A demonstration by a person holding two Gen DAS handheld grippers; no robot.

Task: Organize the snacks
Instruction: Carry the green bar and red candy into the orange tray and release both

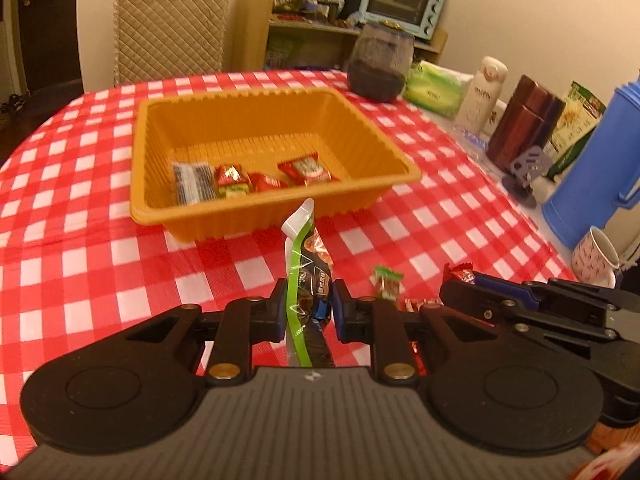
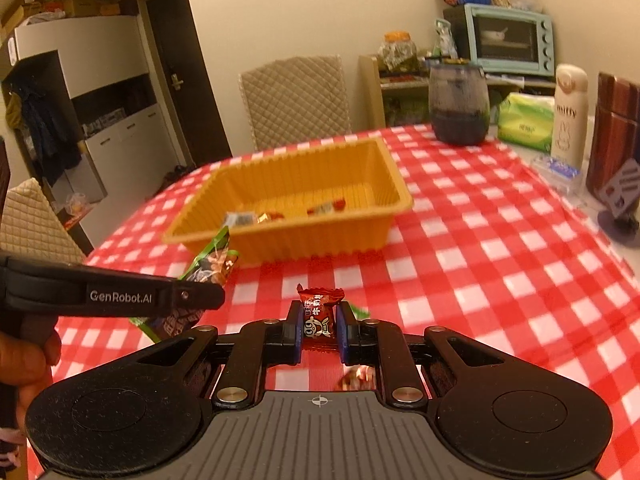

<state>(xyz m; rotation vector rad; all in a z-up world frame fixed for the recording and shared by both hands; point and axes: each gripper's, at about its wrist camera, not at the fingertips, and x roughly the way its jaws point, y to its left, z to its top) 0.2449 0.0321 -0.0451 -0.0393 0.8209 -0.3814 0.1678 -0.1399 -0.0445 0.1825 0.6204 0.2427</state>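
**Snacks: two in grip, several in tray, a few loose**

Left wrist view. Left gripper [image 1: 306, 312] is closed on a long snack pack [image 1: 306, 280], green-edged with a dark printed panel, standing upright above the fingers. Risk: the pack is pinched low and its tall, floppy top may catch the near rim of the orange tray [image 1: 276, 152] just ahead, or the slick film may slide out. In the tray lie a silver-striped pack and red candies [image 1: 306, 171]. A green-and-red candy [image 1: 387, 282] lies loose on the checked cloth [image 1: 100, 264], near the right tool.

Right wrist view. Right gripper [image 2: 319, 334] is clamped on a small red candy [image 2: 320, 312] with twisted ends and a cartoon face. Risk: both tools sit close together; aiming for the tray [image 2: 304, 240] at once could knock them together. Another wrapper shows under the fingers, too blurred to identify.
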